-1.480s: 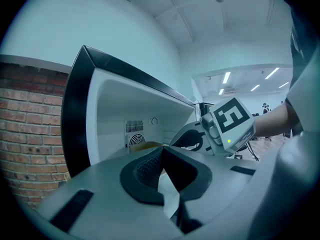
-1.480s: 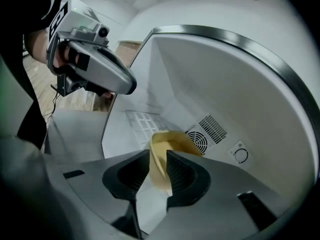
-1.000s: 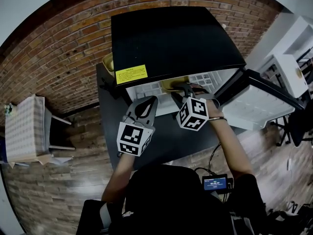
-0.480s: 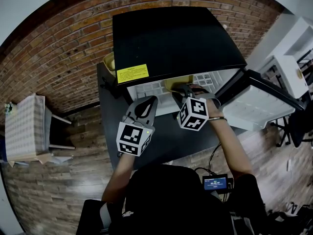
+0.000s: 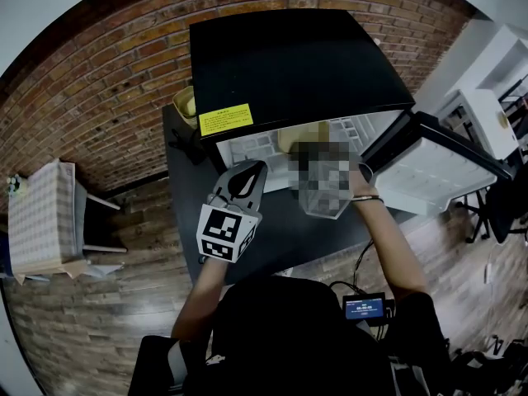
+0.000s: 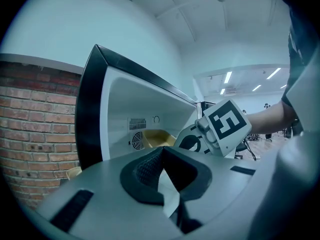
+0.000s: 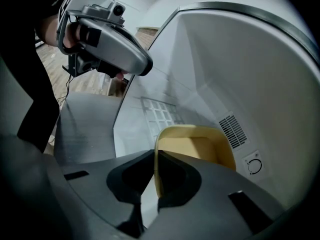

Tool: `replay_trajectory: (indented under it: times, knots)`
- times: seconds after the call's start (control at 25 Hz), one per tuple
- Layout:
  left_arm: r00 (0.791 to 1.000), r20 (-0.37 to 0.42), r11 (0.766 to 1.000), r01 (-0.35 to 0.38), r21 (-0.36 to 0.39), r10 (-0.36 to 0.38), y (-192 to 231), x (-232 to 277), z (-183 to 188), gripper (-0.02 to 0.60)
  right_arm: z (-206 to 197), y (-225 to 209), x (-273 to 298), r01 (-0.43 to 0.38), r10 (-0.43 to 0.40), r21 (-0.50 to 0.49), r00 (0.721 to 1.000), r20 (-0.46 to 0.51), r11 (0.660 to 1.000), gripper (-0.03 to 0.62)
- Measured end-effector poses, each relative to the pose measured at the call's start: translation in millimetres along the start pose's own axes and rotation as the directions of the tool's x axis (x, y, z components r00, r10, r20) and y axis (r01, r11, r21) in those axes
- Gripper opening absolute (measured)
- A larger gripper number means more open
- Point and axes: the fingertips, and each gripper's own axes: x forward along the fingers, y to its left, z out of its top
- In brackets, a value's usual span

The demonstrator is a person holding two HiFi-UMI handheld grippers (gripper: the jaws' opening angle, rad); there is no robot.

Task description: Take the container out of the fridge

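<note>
Now that the right hand-held gripper has edged in and clamped its near wall, the container, still in the fridge at 12 o'clock, looks ready to withdraw; left hand-held gripper closed, empty.

Shell of fridge was glossy black, inside smooth white plastic; container looked matt yellowish plastic. Wall was rough brick, floor wood planks w/ dull finish.

Closed tongs before open fridge
</note>
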Motion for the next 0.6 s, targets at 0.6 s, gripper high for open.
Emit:
replay_trajectory:
  times: [0.6]
  knots:
    - [0.999, 0.013, 0.999, 0.047, 0.002, -0.047, -7.7, -25.4, 2.8, 0.014, 19.9, 22.1, -18.0, -0.005, 0.005, 0.058, 1.000, -0.007, 0.998, 0.049]
